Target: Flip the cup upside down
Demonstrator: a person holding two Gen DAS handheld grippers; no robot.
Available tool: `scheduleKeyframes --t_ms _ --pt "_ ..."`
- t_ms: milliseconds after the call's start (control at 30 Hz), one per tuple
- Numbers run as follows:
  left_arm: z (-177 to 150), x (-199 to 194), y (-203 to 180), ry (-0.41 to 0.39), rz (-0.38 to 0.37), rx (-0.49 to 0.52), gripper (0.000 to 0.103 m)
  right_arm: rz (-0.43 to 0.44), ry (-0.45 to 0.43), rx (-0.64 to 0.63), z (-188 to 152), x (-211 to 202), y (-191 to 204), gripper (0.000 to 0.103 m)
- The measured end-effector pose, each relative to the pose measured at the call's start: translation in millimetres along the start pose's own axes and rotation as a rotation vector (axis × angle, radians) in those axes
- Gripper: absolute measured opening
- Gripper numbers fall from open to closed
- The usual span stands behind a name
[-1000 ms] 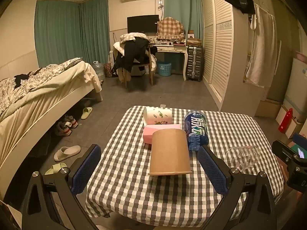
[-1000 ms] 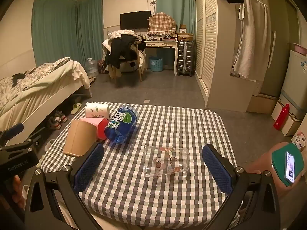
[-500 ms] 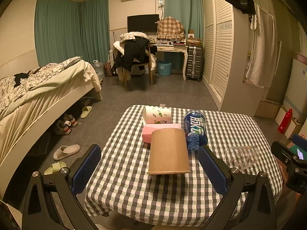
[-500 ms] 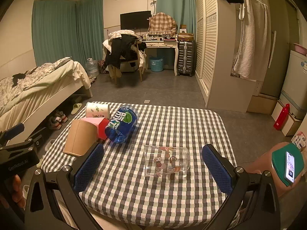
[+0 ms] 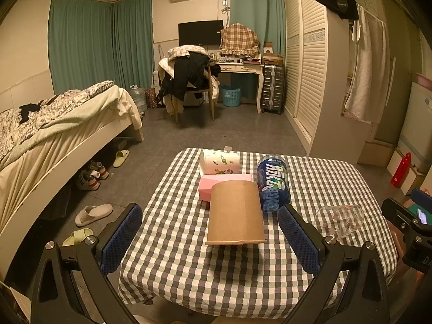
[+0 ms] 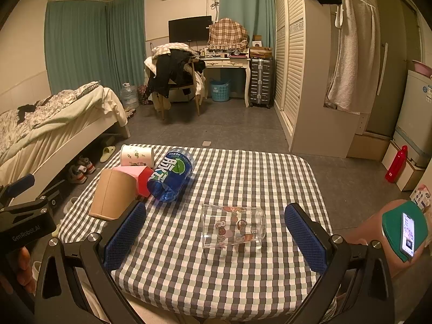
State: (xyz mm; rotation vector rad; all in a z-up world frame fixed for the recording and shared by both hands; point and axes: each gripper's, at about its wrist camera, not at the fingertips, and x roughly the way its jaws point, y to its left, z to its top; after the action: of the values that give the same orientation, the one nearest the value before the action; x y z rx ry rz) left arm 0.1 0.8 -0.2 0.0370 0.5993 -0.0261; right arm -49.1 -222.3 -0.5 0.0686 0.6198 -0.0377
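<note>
Both grippers wide apart, nothing held.

The left gripper (image 5: 210, 239) frames the brown paper cup (image 5: 235, 213), lying on its side on the checkered surface (image 5: 172, 264). The right gripper (image 6: 216, 233) frames the glass cup (image 6: 232, 226), lying at 12 o'clock.

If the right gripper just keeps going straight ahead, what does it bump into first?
Most likely the clear glass cup, lying on its side on the checkered table, right ahead of the open right gripper. Nothing sits in between, though the exact height is hard to judge.
</note>
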Motion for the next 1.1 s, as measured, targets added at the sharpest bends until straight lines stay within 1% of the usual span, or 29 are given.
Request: scheduleKeyframes --t_ms 600,633,733,1100 --pt "0.1 0.0 -0.1 0.001 0.000 0.001 0.103 0.001 -0.005 0.000 0.5 -2.1 -1.5 0.103" --pt "-4.5 -0.4 -1.0 0.000 0.001 0.002 0.103 0.000 -0.005 0.000 0.5 -2.1 -1.5 0.103" --pt "-4.5 -0.3 -1.0 -0.001 -0.001 0.001 0.103 0.000 -0.005 0.000 1.1 -3.3 -1.4 0.103" --pt "-2.4 -2.8 -8.0 -0.001 -0.002 0.001 0.103 -0.001 -0.012 -0.003 1.7 -9.4 -0.6 0.103"
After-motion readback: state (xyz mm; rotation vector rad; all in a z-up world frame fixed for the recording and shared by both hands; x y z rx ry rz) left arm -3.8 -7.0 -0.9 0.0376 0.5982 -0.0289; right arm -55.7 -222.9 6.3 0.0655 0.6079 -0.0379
